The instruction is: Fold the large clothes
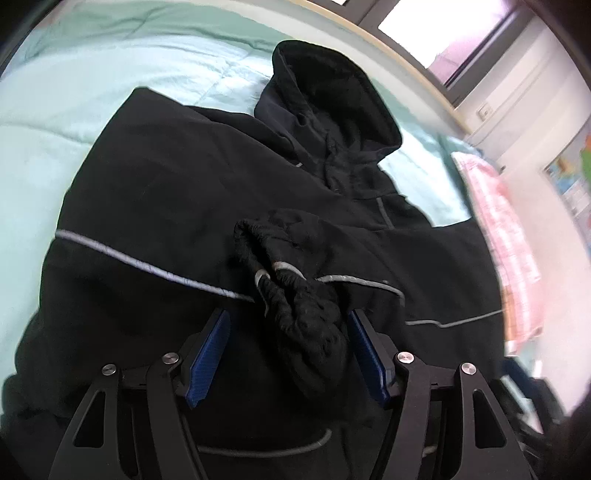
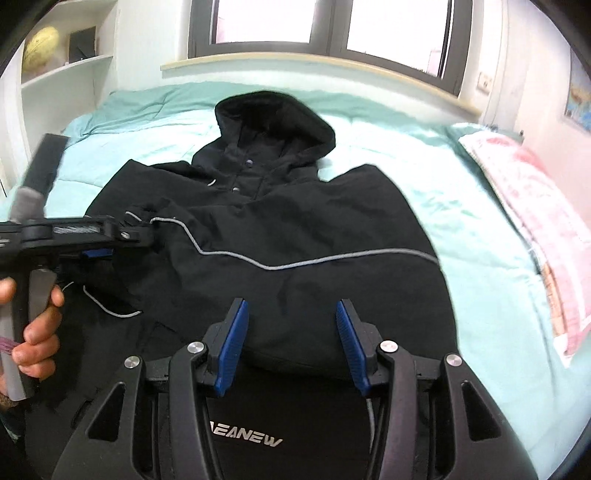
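1. Folding under way on a black hooded jacket (image 2: 295, 221), spread front up on a teal bedspread (image 2: 424, 155), with its hood (image 2: 273, 114) towards the window (image 2: 399, 26) and its hem nearest the cameras.
2. Judging from the hood and the hem: long axis running straight away from the right wrist view, and the grey reflective stripe (image 2: 332, 258) crossing that axis over the chest.
3. Looking down the left gripper (image 1: 287, 314): jaws spread, with the gathered sleeve cuff (image 1: 295, 295) bunched between the blue pads. Looks to touch the right-hand pad and stands clear of the left-hand one, so not pinched.
4. Reading the cuff's lie: mouth turned up and away from the jaws, and the sleeve behind it laid in over the chest, across the stripe. Long axis roughly in line with the fingers, not across them.
5. Seen side-on at the left edge of the right wrist view: same gripper held by a hand (image 2: 37, 332), low over the jacket's sleeve side.
6. Looking down the right gripper (image 2: 291, 306): jaws spread and empty, above the lower body of the jacket near a folded edge of cloth, with a printed logo further down between the arms of the tool.
7. Weighing the two: left jaws plainly nearer the cuff, already astride it. Right jaws nearer the hem and the centre line.
8. Probably calls next for closing on the cuff or releasing it. Cannot tell which.
9. Noting a pink folded cloth (image 2: 535, 206) on the bed, well apart from the jacket.
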`<action>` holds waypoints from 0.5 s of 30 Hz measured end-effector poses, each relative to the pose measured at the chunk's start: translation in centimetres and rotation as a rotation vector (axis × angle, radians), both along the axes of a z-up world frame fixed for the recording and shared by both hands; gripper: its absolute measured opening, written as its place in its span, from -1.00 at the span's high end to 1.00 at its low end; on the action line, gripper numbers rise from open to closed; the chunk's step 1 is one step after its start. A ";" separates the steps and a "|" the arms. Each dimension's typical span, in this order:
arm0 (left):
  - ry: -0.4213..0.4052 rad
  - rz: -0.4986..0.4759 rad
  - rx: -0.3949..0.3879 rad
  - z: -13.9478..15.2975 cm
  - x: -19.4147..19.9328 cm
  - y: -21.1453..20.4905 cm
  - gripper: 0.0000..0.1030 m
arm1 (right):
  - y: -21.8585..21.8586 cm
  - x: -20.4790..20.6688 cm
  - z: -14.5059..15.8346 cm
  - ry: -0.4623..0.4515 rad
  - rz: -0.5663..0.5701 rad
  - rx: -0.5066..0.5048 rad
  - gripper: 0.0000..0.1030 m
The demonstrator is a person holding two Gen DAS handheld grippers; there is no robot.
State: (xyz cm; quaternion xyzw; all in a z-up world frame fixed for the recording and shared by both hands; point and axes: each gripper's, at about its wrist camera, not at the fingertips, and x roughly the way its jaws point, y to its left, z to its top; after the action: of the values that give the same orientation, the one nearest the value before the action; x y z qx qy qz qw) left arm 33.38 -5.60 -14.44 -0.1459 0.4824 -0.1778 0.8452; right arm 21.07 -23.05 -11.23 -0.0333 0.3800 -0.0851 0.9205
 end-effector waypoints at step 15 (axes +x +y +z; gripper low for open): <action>-0.218 0.036 0.047 6.8 -1.1 9.3 0.60 | 0.9 2.0 0.9 -0.017 -0.034 -0.013 0.00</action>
State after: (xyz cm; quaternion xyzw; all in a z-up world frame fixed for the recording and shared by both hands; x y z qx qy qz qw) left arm 32.33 3.67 -7.62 -0.1146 0.3886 -0.1659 0.8990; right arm 23.03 -22.12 -10.35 -0.0321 0.3723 -0.1033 0.9218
